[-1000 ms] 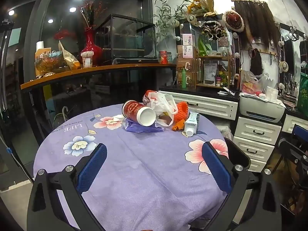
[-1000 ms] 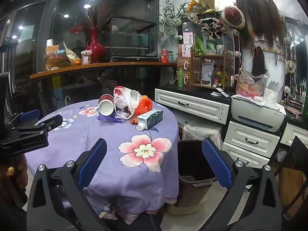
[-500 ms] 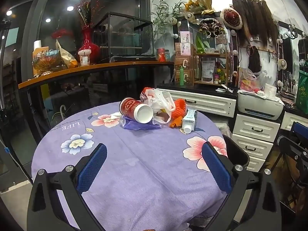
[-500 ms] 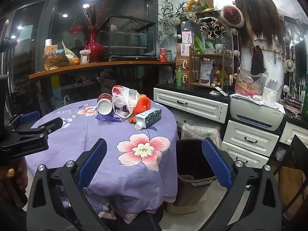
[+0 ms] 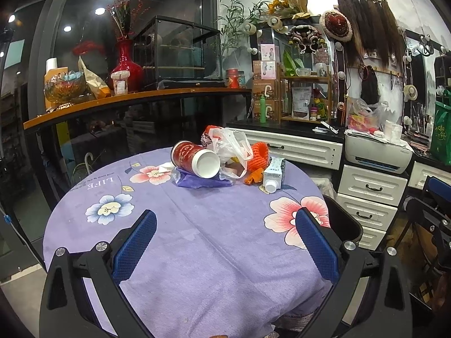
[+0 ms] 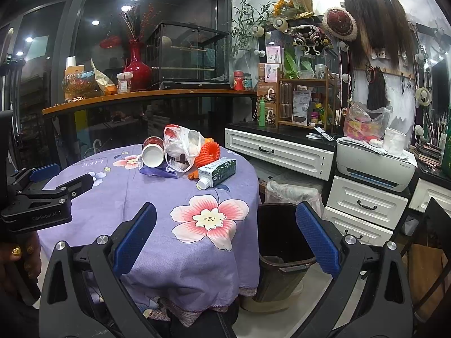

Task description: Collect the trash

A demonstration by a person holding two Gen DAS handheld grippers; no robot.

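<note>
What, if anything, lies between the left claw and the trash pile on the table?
Nothing visible does. The left claw is open over bare purple tablecloth, and only cloth lies between it and the red cup, plastic bag and carton at the far side.

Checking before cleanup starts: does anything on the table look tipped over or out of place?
Yes. The red paper cup lies on its side, open mouth forward, and the milk carton is toppled beside a crumpled plastic bag. No spill is visible.
</note>
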